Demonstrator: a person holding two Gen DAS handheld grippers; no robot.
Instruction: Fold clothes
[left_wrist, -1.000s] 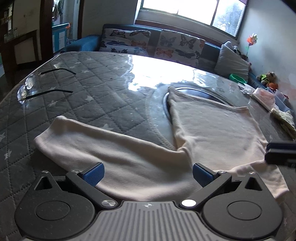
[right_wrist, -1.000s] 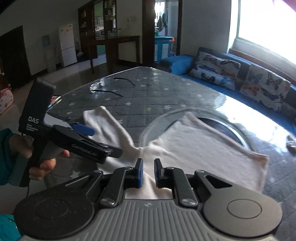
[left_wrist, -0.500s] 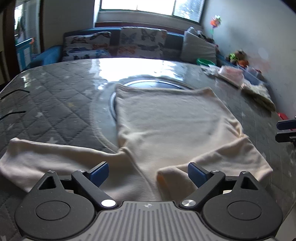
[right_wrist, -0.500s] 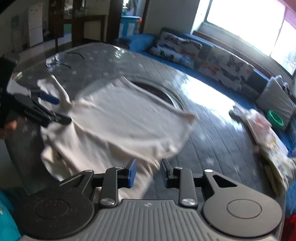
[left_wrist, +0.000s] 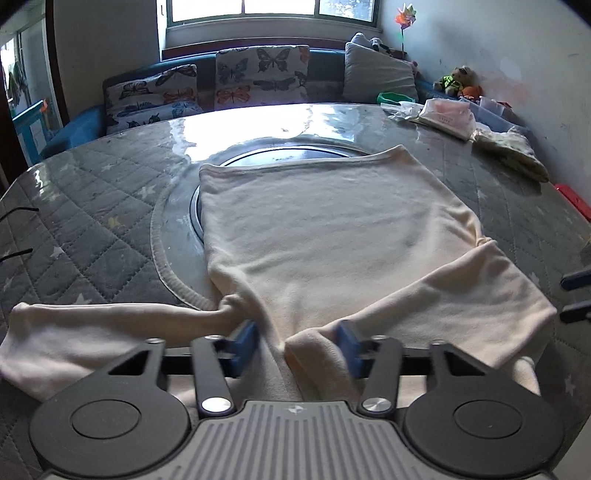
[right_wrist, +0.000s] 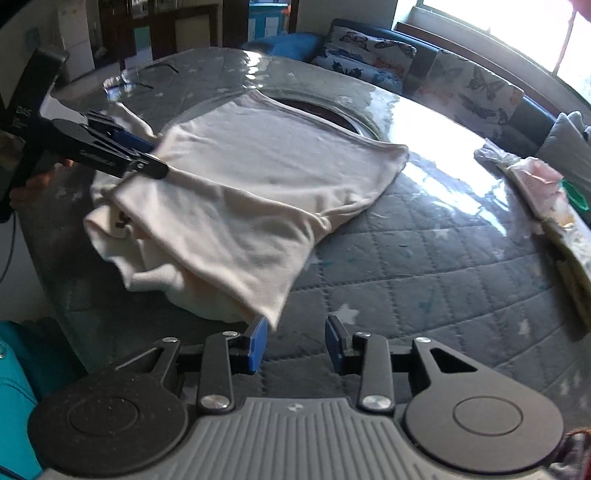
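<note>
A cream long-sleeved shirt (left_wrist: 325, 229) lies flat on the quilted table (left_wrist: 92, 192), its near edge toward me. My left gripper (left_wrist: 296, 345) sits over that near edge, and its jaws are closing with a raised fold of the shirt between the blue pads (left_wrist: 245, 341). One sleeve (left_wrist: 74, 332) trails left, the other sleeve (left_wrist: 465, 306) lies slanted at the right. In the right wrist view the shirt (right_wrist: 258, 177) has the left gripper (right_wrist: 147, 158) at its far-left shoulder. My right gripper (right_wrist: 295, 343) is opening, with nothing between its pads and the cuff (right_wrist: 271, 314) just beyond its left pad. Its tips (left_wrist: 576, 291) show at the right edge.
Folded clothes (left_wrist: 448, 118) and a patterned cloth (left_wrist: 517, 158) lie at the table's far right. Glasses (right_wrist: 122, 79) rest at the far left. A round glass inset (left_wrist: 280, 155) lies under the shirt's hem. A sofa with cushions (left_wrist: 258, 74) stands behind the table.
My left gripper slid right along the shirt's near edge and its jaws narrowed around a fold. My right gripper swung right to the sleeve's cuff and its jaws parted.
</note>
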